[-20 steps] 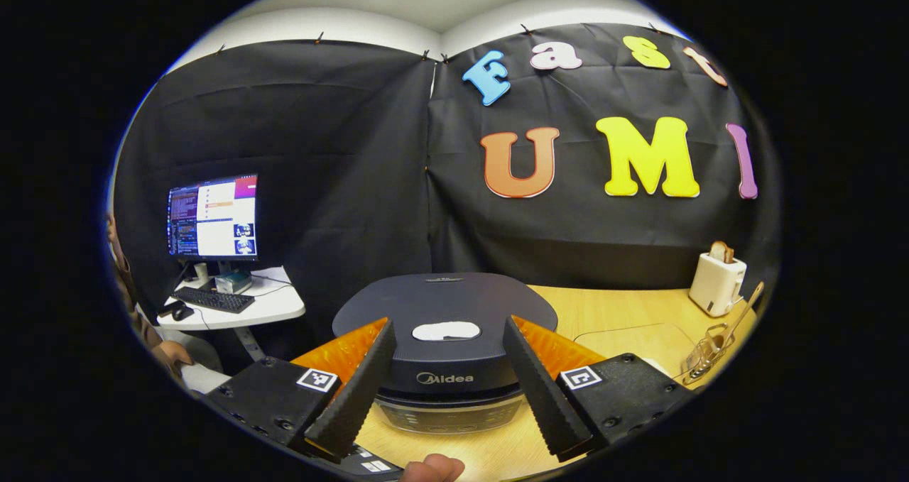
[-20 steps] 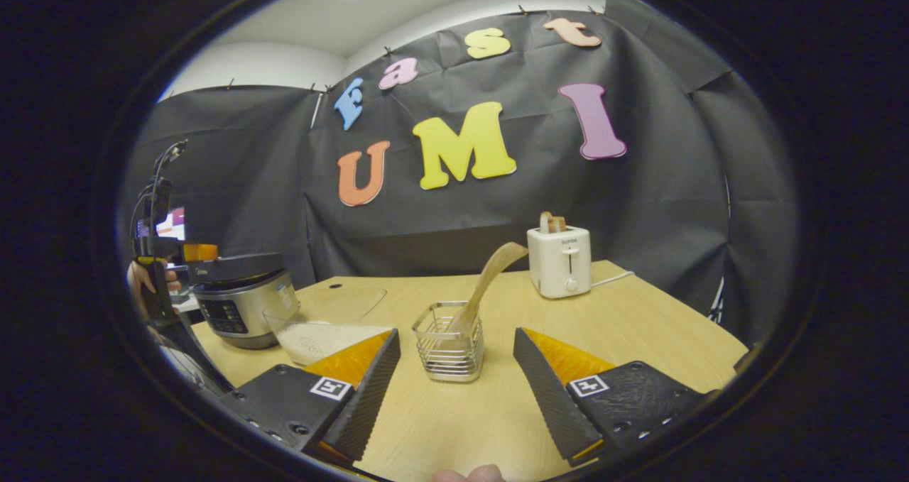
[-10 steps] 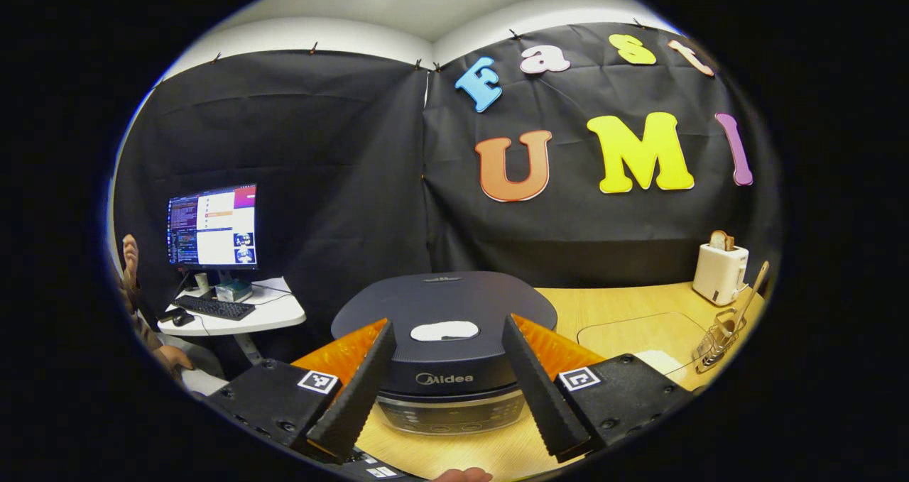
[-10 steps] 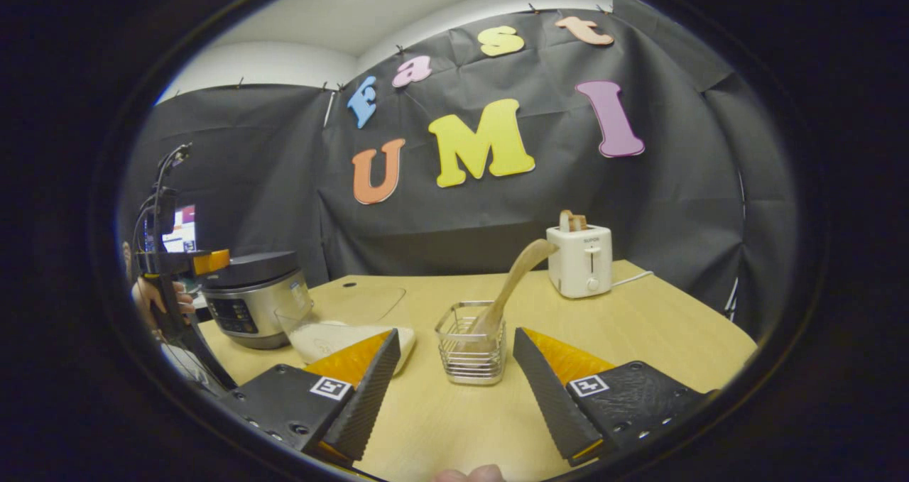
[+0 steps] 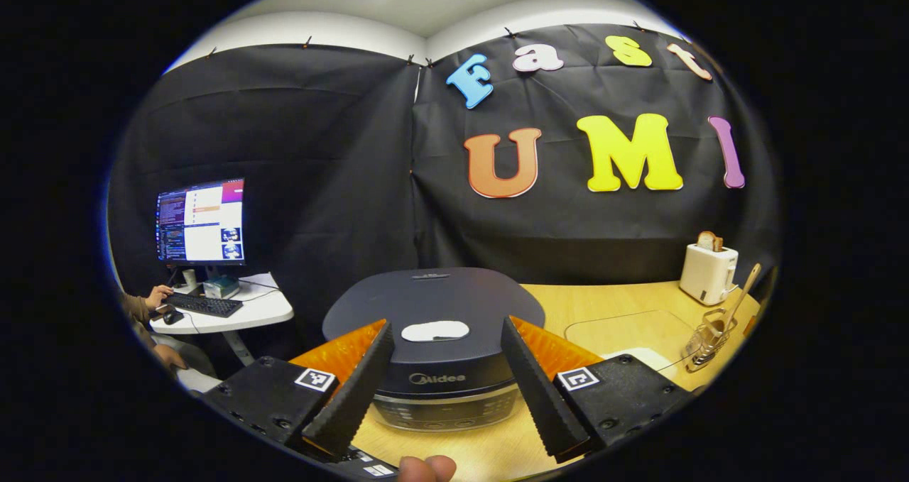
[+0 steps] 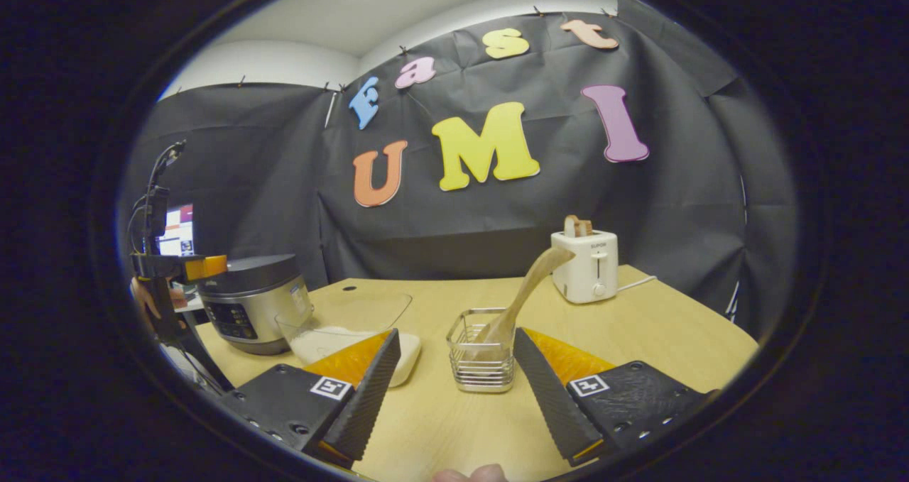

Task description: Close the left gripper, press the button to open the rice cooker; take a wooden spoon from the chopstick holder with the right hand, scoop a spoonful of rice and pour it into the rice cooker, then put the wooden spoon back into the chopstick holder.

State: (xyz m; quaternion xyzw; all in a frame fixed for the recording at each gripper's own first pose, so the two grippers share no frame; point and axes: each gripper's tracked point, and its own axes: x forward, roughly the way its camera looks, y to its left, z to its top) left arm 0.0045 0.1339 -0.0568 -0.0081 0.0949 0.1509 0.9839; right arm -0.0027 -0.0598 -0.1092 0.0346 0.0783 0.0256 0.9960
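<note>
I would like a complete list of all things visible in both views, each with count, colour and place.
Rice cooker: one, dark lid closed, silver body, table's left end.
Clear rice container: one, white rice inside, beside cooker.
Wire chopstick holder: one, silver, table centre.
Wooden spoon: one, light wood, leaning in holder.
Toaster: one, white, far side.
Wooden table: one, light.
Monitor: one, side desk.
Left gripper: open, before cooker.
Right gripper: open, near holder.

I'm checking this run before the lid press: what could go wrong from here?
1. The left claw is open, straddling the rice cooker; unless it closes first, its fingers may pass either side of the button.
2. The wooden spoon leans in a light wire chopstick holder; a sideways pull by the right claw might tip it.
</note>
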